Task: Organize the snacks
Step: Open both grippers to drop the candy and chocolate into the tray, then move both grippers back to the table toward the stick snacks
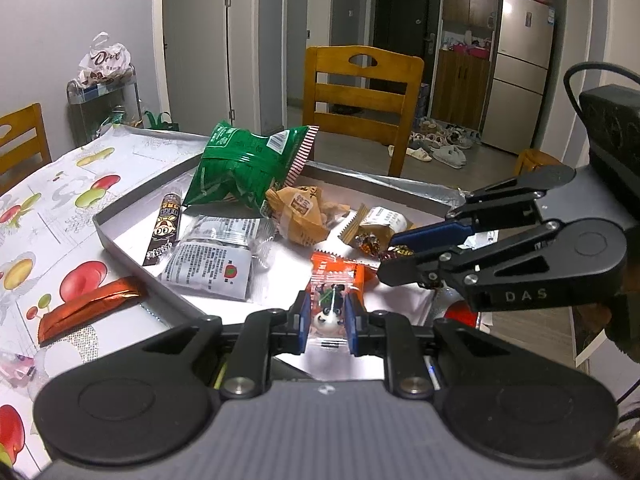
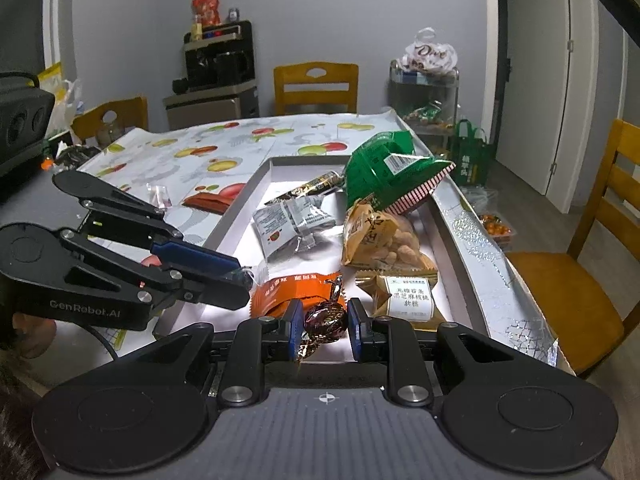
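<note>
A shallow grey tray (image 1: pixel 132 258) (image 2: pixel 240 204) on the fruit-print tablecloth holds mixed snacks: a green bag (image 1: pixel 240 168) (image 2: pixel 384 168), a dark stick pack (image 1: pixel 164 230), grey sachets (image 1: pixel 212 268) (image 2: pixel 288 224), a tan peanut pack (image 2: pixel 380 236), an orange packet (image 1: pixel 336 270) (image 2: pixel 288 290) and a beige cake pack (image 2: pixel 408 296). My left gripper (image 1: pixel 329 306) (image 2: pixel 244 280) is shut on a clear-wrapped panda candy (image 1: pixel 329 320) over the tray's near edge. Just right of it, my right gripper (image 2: pixel 325 326) (image 1: pixel 390 257) is shut on a brown foil candy (image 2: pixel 325 318) (image 1: pixel 370 242).
An orange-brown foil packet (image 1: pixel 90 310) (image 2: pixel 208 202) lies on the cloth left of the tray. Wooden chairs (image 1: pixel 360 92) (image 2: pixel 592 272) stand at the table's far and right sides. A cart with a white bag (image 1: pixel 104 80) is against the wall.
</note>
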Demonstrator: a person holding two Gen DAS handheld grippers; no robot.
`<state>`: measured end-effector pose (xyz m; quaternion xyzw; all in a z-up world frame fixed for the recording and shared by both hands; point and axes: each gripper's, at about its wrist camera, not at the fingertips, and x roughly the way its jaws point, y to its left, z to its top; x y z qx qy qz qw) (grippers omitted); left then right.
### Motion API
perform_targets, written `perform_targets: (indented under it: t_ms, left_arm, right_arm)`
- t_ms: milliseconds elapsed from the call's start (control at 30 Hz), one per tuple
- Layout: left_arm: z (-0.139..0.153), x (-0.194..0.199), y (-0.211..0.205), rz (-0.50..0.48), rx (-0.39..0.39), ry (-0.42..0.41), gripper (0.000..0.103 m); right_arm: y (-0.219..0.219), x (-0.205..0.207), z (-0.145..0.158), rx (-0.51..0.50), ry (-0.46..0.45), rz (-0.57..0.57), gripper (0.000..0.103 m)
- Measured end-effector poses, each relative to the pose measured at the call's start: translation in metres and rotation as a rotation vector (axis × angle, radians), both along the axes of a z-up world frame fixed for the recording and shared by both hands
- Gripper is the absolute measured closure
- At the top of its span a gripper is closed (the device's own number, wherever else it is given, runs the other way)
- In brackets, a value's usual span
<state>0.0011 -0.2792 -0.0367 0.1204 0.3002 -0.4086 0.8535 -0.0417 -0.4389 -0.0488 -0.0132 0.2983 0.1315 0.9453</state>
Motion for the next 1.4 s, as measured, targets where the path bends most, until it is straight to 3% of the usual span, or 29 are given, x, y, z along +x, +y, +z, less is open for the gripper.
perform_targets:
  t_ms: [200, 300, 500, 567, 667, 800, 933, 1233, 1400]
  left_arm:
    - [-0.001, 0.001, 0.000, -0.002, 0.009, 0.003, 0.081]
    - [0.000, -0.001, 0.001, 0.001, 0.008, -0.011, 0.062]
    - [0.005, -0.006, 0.007, 0.008, 0.001, -0.047, 0.033]
    - [0.007, -0.007, 0.011, 0.015, -0.007, -0.060, 0.021]
    - [0.010, -0.009, 0.018, 0.032, -0.018, -0.076, 0.013]
    - [0.013, -0.009, 0.030, 0.052, -0.021, -0.082, 0.012]
    - [0.014, -0.010, 0.048, 0.086, -0.016, -0.090, 0.011]
    - [0.026, -0.002, 0.110, 0.246, -0.028, -0.126, 0.007]
    - [0.029, 0.018, 0.148, 0.405, -0.015, -0.140, 0.007]
  right_arm:
    - [0.000, 0.001, 0.000, -0.002, -0.003, -0.011, 0.077]
    - [0.000, 0.000, 0.002, 0.005, -0.011, -0.014, 0.076]
    - [0.000, -0.001, 0.007, 0.027, -0.036, -0.021, 0.047]
    - [0.003, -0.001, 0.009, 0.028, -0.043, -0.009, 0.044]
    - [0.008, -0.001, 0.012, 0.022, -0.056, 0.000, 0.032]
    - [0.011, -0.001, 0.016, 0.039, -0.068, -0.008, 0.014]
    - [0.017, 0.001, 0.024, 0.043, -0.086, -0.004, 0.006]
    - [0.045, 0.008, 0.040, 0.022, -0.118, 0.025, 0.000]
    - [0.065, 0.016, 0.046, -0.009, -0.136, 0.062, 0.000]
